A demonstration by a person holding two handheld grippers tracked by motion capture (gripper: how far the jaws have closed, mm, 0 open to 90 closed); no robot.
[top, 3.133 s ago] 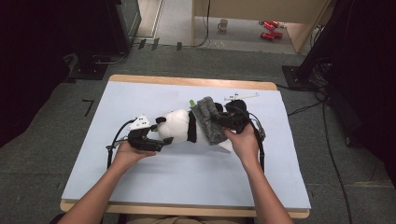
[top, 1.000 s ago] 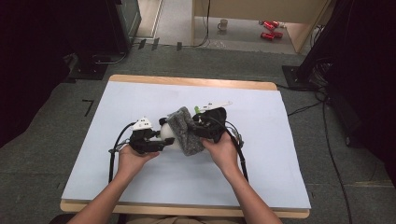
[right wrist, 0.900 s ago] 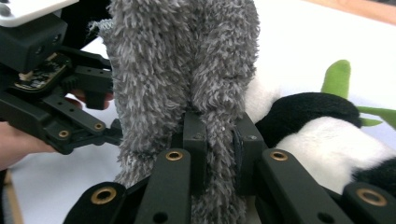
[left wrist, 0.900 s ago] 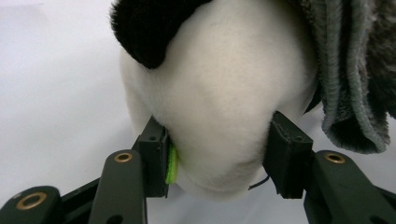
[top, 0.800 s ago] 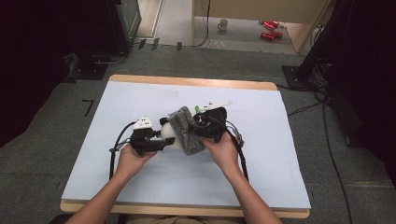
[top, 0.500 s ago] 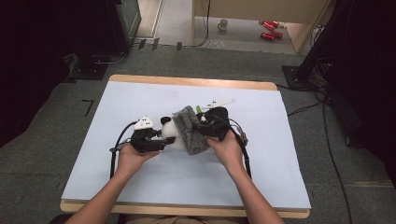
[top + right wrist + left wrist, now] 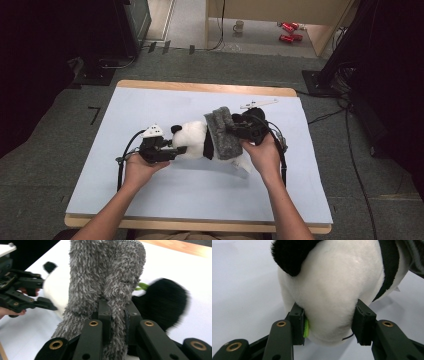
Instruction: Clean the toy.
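Note:
A black-and-white panda plush lies on its side on the pale blue table top. My left gripper is shut on its white head; the jaws have just been closing, and both pads press into the fur. A grey fuzzy cloth wraps the panda's body. My right gripper is shut on a fold of that cloth, close to a black panda limb. The left gripper shows farther off in the right gripper view.
A white tag sticks out under the plush by the right hand. A thin white strip lies near the table's far edge. Cables trail from both grippers. Beyond the table are a mug and red items on the floor.
My right gripper has moved right with the grey cloth, sliding it along the panda's body away from the head. The left hand has stayed where it was.

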